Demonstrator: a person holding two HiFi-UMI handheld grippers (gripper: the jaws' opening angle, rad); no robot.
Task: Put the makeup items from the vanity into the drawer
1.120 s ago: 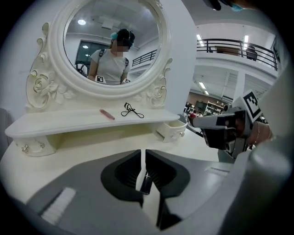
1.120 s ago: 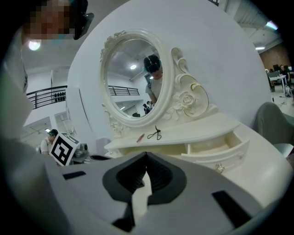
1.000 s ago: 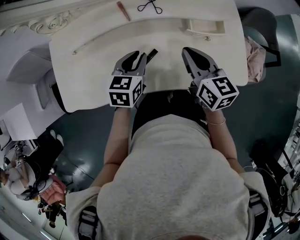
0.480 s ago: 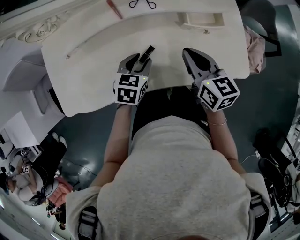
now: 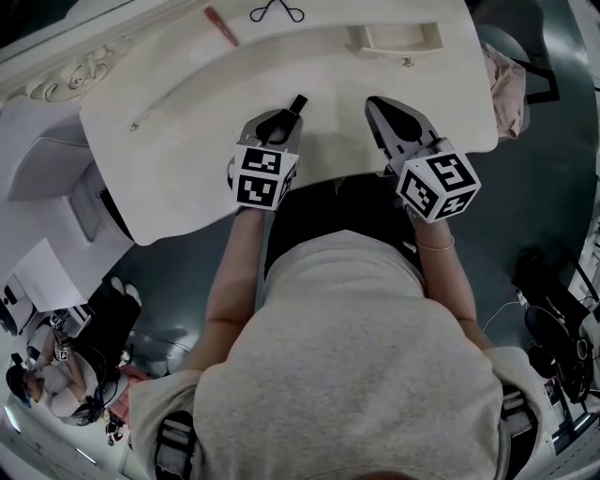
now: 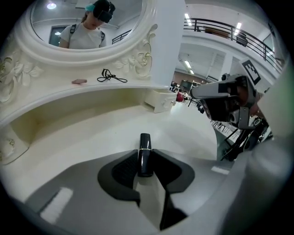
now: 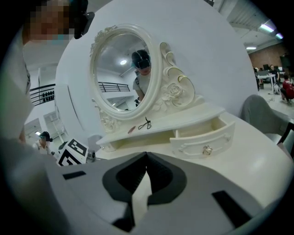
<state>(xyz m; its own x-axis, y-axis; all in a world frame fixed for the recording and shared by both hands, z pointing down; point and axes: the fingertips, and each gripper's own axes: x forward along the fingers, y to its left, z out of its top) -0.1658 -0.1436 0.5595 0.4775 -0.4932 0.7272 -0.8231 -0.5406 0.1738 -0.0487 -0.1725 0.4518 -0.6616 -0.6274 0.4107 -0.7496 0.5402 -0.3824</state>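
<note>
A black lipstick (image 5: 297,102) (image 6: 144,143) lies on the white vanity top (image 5: 187,178), its far end sticking out past my left gripper (image 5: 278,119) (image 6: 144,158). The jaws are closing, and the pads touch both sides of the tube. My right gripper (image 5: 376,101) (image 7: 146,157) is shut and empty, resting over the table's front right part. The small drawer (image 5: 394,39) (image 7: 202,137) under the mirror shelf stands pulled open. On that shelf lie a pink item (image 5: 221,25) (image 6: 79,81) and a black eyelash curler (image 5: 275,13) (image 6: 110,76).
An oval mirror (image 7: 121,73) rises behind the shelf. A thin pale stick (image 5: 164,108) lies on the table's left part. A chair with pink cloth (image 5: 506,94) stands right of the table. People sit on the floor at lower left.
My left gripper has slid forward and straddled the lipstick, which a second ago lay angled beside its right fingertip. The right gripper has stayed put.
</note>
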